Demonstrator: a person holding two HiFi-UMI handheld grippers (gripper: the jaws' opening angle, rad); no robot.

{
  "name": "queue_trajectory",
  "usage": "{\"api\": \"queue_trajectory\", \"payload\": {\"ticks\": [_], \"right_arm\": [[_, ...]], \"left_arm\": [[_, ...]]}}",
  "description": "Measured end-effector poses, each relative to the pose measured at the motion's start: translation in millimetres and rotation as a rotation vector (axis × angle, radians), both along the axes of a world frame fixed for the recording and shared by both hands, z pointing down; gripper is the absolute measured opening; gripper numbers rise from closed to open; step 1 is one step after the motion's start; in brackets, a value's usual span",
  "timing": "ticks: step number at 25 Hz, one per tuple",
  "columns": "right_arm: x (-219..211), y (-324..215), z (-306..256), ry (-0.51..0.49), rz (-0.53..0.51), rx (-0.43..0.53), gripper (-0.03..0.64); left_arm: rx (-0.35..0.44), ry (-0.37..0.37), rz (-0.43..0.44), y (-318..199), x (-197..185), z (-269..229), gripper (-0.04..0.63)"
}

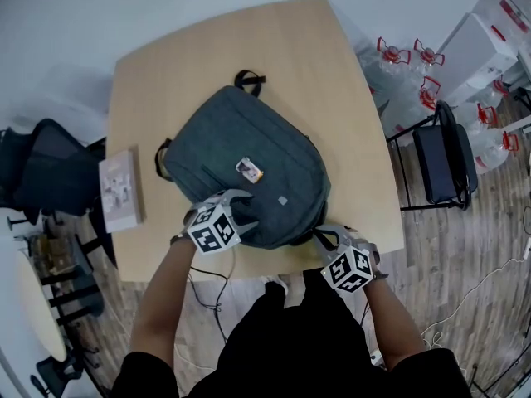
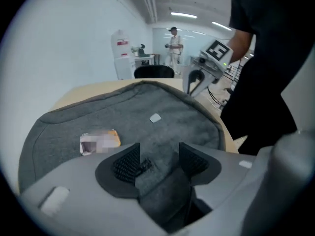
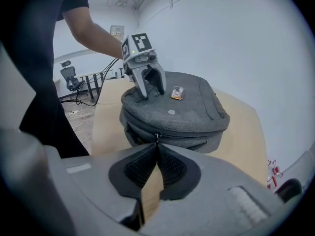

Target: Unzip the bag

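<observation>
**Two grippers on a grey bag**

A dark grey cloth backpack (image 1: 249, 164) lies flat on a light brown wooden table (image 1: 315, 65). Its top handle points away from the person. A small orange and white tag (image 1: 249, 170) sits on the bag's front, and a small grey patch (image 1: 283, 199) sits near it.

The left gripper (image 1: 246, 208) rests on top of the bag, at the end near the person. Its jaws stand wide apart. The grey cloth lies between them, but the pads do not squeeze it. A tiny dark bit sits by one pad, too small to tell what it is.

The right gripper (image 1: 323, 235) is at the near corner of the bag, low by the table edge. Its jaws are pressed together. Their tips pinch the small dark zip pull (image 3: 157, 136) on the bag's side. The zip line that runs along that side looks closed.

A pale flat box (image 1: 120, 189) lies on the table, left of the bag and apart from it. A black chair (image 1: 444, 156) stands on the floor to the right. Clear water jugs with red handles (image 1: 398, 56) stand behind it.
</observation>
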State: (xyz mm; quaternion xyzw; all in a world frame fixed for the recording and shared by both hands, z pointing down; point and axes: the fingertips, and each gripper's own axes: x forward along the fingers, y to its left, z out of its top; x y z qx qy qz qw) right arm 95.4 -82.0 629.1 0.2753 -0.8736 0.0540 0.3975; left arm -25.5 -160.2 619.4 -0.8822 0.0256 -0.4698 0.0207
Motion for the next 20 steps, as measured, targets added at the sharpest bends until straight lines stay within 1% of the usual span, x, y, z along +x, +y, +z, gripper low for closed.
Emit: {"api": "queue_trajectory", "payload": {"ticks": [1,2,3,5,8,10,14,18,20], "right_arm": [[0,0,0,0.000,0.004,-0.002,0.012],[0,-1,0,0.001,0.007,-0.003,0.012],[0,-1,1,0.002,0.010,-0.005,0.012],[0,-1,1,0.005,0.015,-0.007,0.012],[-1,-1,2,0.015,0.022,-0.006,0.012],[-1,-1,1,0.029,0.025,0.002,0.012],[-4,3,-1,0.055,0.029,0.019,0.012],[-22,18,-1,0.057,-0.011,0.014,0.012],[-30,24,0,0.053,-0.008,0.009,0.012]], "left_arm": [[-0.008,-0.023,0.038,5,-7,5,0.277],[-0.019,-0.027,0.059,7,-10,10,0.278],[-0.029,-0.016,0.067,8,-11,12,0.268],[-0.041,0.022,0.066,6,-10,15,0.271],[-0.024,0.063,0.030,4,-10,17,0.270],[-0.013,0.068,-0.009,3,-8,18,0.264],[-0.005,0.088,-0.050,0,-4,18,0.262],[-0.005,0.093,-0.090,0,-1,17,0.261],[-0.010,0.098,-0.117,1,4,16,0.258]]}}
